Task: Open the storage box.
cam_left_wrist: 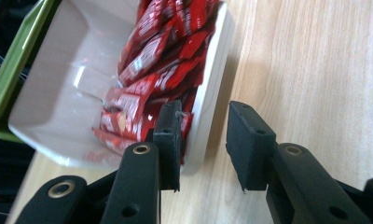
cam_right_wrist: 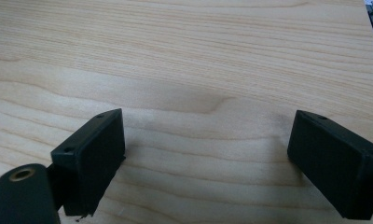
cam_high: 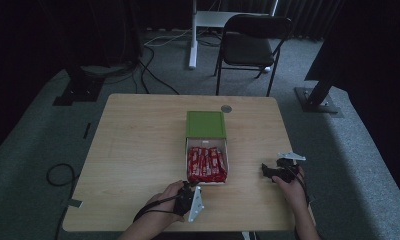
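High view
- Box (cam_high: 207,150): a white tray with a green lid (cam_high: 205,124) folded back above it, lying at the centre of the frame on the table (cam_high: 138,150).
- Packets (cam_high: 206,164): shiny red wrappers with white print, packed side by side and covering the tray's floor.
- Left gripper (cam_high: 190,186): at lower centre, just below the tray's lower left corner, held in a hand with its cable trailing over the forearm; how far its jaws stand apart cannot be made out from here.
- Right gripper (cam_high: 266,169): at lower right, well apart from the box, over bare wood.
- Room: a pale wooden table on grey carpet, a dark folding chair (cam_high: 250,45) at upper centre, cables on the floor at upper left.

Left gripper view
- Box (cam_left_wrist: 58,93): in the upper left, its white wall running diagonally; the red packets (cam_left_wrist: 156,70) lie heaped against that wall.
- Fingers: the left pad (cam_left_wrist: 168,140) stands over the tray's rim and the packets, the right pad (cam_left_wrist: 247,144) over bare wood; a narrow gap is left between them and nothing is gripped.

Right gripper view
- Fingers: pads (cam_right_wrist: 93,158) set wide apart at the lower corners, empty.
- Surface: light wood grain (cam_right_wrist: 198,60) across the frame.
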Available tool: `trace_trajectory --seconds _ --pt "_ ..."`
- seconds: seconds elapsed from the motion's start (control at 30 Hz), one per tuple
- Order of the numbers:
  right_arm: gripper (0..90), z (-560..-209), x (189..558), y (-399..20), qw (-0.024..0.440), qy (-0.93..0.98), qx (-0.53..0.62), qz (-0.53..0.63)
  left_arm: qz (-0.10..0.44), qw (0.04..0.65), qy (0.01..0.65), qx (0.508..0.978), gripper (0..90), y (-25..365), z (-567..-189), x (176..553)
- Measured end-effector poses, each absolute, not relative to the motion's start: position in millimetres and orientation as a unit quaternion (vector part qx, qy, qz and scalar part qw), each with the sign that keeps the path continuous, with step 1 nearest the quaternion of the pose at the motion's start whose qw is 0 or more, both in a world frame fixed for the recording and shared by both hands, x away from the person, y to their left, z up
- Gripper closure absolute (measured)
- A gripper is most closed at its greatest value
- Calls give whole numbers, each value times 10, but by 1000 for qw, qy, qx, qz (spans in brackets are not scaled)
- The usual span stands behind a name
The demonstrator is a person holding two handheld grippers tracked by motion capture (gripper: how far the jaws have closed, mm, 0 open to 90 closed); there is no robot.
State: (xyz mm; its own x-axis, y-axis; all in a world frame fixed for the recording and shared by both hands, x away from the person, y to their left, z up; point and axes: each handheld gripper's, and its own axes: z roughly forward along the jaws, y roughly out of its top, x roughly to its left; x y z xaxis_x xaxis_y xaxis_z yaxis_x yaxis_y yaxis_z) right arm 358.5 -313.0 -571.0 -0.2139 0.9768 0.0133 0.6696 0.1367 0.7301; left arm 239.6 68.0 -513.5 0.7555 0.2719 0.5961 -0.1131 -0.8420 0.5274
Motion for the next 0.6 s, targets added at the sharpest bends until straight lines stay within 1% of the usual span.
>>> trace_trajectory --seconds 0.07,0.13,0.23,0.43,0.6 --pt "106 -5709 3585 -3130 245 713 577 314 342 287 56 893 669 718 -5133 2407" --pt "106 -5710 3585 -3130 245 713 577 314 332 298 81 891 669 841 -5129 2449" --pt "106 -5710 3585 -3130 245 713 577 314 326 309 101 888 669 961 -5123 2488" --pt "106 -5710 3585 -3130 245 713 577 314 303 347 129 878 668 1184 -5109 2536" --pt "106 -5711 3585 -3130 245 713 577 314 303 359 161 868 662 1358 -5134 2597"
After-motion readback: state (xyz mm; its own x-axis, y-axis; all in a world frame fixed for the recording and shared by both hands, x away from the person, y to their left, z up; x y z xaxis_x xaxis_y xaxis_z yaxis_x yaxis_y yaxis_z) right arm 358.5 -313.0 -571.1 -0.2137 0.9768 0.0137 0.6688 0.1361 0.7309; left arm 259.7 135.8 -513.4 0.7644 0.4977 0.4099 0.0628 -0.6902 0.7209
